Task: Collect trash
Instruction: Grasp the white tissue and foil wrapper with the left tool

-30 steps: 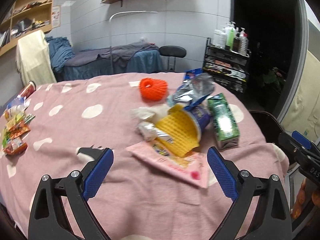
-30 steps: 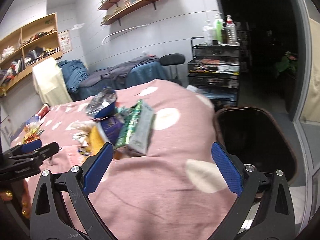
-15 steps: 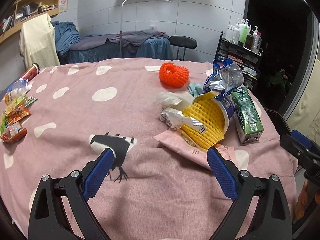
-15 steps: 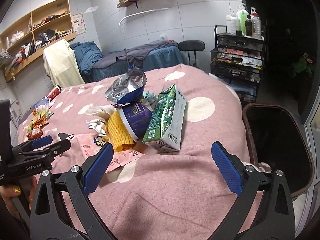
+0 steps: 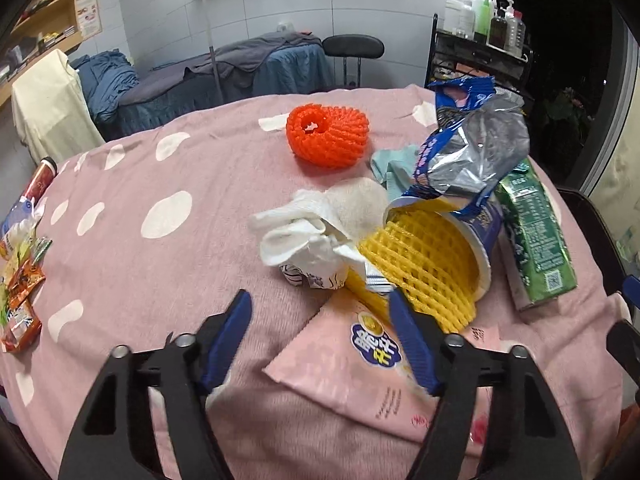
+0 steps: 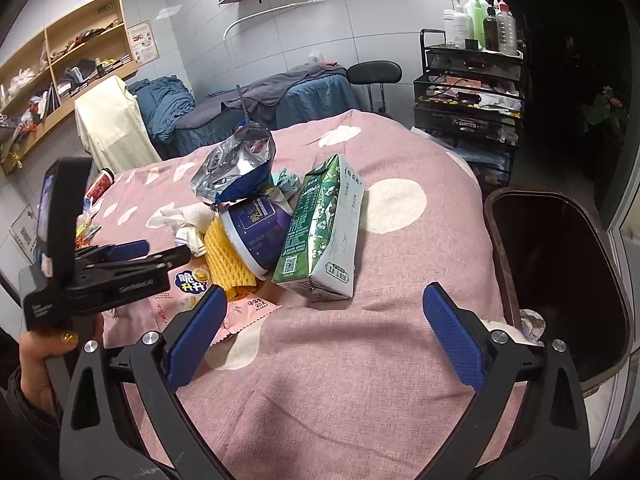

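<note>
A heap of trash lies on the pink spotted tablecloth (image 5: 120, 184): a pink snack wrapper (image 5: 360, 368), yellow foam netting (image 5: 424, 264) in a purple cup (image 6: 256, 232), crumpled white tissue (image 5: 316, 232), a silver-blue chip bag (image 5: 468, 156), a green milk carton (image 6: 324, 236) and orange foam netting (image 5: 328, 136). My left gripper (image 5: 320, 312) is open, low over the pink wrapper, just short of the tissue. My right gripper (image 6: 320, 308) is open, just in front of the carton. The left gripper also shows in the right wrist view (image 6: 132, 252).
A dark trash bin (image 6: 560, 280) stands at the table's right edge with some paper inside. Snack packets (image 5: 20, 292) and a red can (image 5: 40, 176) lie at the table's left edge. A black shelf cart (image 6: 468, 92) and a chair (image 5: 352, 48) stand behind.
My left gripper has moved forward and lower toward the tissue and wrapper, and its jaws have narrowed. My right gripper has come nearer the carton.
</note>
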`<move>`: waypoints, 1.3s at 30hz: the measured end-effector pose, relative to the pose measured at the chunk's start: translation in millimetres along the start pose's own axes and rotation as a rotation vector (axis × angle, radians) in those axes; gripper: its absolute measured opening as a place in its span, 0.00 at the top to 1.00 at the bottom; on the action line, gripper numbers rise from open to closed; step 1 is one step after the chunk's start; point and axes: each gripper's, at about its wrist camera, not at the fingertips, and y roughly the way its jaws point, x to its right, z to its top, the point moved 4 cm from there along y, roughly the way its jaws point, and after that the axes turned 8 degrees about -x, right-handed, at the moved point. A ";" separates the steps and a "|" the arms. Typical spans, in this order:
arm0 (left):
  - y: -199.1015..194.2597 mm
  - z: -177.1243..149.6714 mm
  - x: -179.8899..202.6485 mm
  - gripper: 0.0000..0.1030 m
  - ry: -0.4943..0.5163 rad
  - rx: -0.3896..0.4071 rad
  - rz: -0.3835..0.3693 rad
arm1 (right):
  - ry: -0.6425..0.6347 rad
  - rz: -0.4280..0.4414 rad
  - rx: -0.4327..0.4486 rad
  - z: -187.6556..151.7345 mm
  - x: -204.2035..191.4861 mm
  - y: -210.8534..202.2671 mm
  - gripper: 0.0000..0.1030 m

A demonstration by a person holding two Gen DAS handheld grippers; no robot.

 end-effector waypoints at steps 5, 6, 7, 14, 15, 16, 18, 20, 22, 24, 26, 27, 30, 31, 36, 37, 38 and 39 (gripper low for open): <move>6.8 -1.0 -6.7 0.82 -0.033 -0.020 -0.039 | -0.004 0.004 -0.013 1.0 -1.5 3.0 0.06; 6.6 -2.1 -8.1 0.85 -0.039 -0.020 -0.038 | -0.005 0.006 -0.015 1.4 -2.0 3.5 0.06; 5.7 -3.0 -10.4 0.86 -0.047 -0.017 -0.044 | -0.006 0.008 -0.017 1.6 -2.3 3.9 0.06; -5.9 -7.4 -29.6 0.84 -0.126 0.008 -0.069 | -0.003 0.010 -0.032 3.4 -0.8 7.1 0.06; -6.4 -6.2 -31.7 0.68 -0.131 0.012 -0.066 | -0.005 0.009 -0.031 4.5 -0.9 6.4 0.06; -7.0 -4.9 -33.5 0.52 -0.134 0.020 -0.074 | -0.007 0.010 -0.028 5.2 -1.0 5.8 0.06; -7.4 -1.9 -34.9 0.50 -0.138 0.029 -0.071 | -0.008 0.009 -0.021 6.9 -0.6 4.4 0.06; -7.5 0.4 -35.0 0.50 -0.137 0.031 -0.080 | -0.007 0.009 -0.020 7.2 -0.2 4.1 0.06; -6.7 3.5 -33.6 0.48 -0.130 0.032 -0.088 | -0.007 0.008 -0.023 7.3 -0.2 4.5 0.06; -5.4 6.2 -29.6 0.48 -0.116 0.028 -0.093 | -0.008 0.007 -0.031 7.2 -0.2 6.4 0.06; -3.7 8.6 -20.9 0.48 -0.086 0.019 -0.094 | -0.008 0.007 -0.034 7.3 0.2 7.5 0.06; -2.0 9.8 -15.9 0.48 -0.067 0.012 -0.087 | -0.007 0.007 -0.035 7.5 0.2 7.8 0.06; 6.5 13.0 -6.6 0.48 -0.040 -0.017 -0.076 | -0.008 0.008 -0.034 7.3 0.9 8.1 0.06; 9.7 13.1 -5.3 0.48 -0.036 -0.030 -0.073 | -0.006 0.007 -0.034 7.0 1.2 8.3 0.06; -0.9 9.9 -12.7 0.49 -0.069 0.019 -0.082 | 0.009 -0.001 -0.038 5.3 7.8 8.1 0.06; -4.8 8.5 -11.9 0.49 -0.062 0.029 -0.096 | 0.013 -0.001 -0.039 4.8 9.0 8.4 0.06; -6.5 7.3 -9.5 0.49 -0.042 0.029 -0.095 | 0.018 -0.002 -0.041 4.6 10.0 8.7 0.06; -5.8 7.2 -6.4 0.49 -0.024 0.025 -0.081 | 0.022 0.000 -0.042 4.4 10.9 9.6 0.06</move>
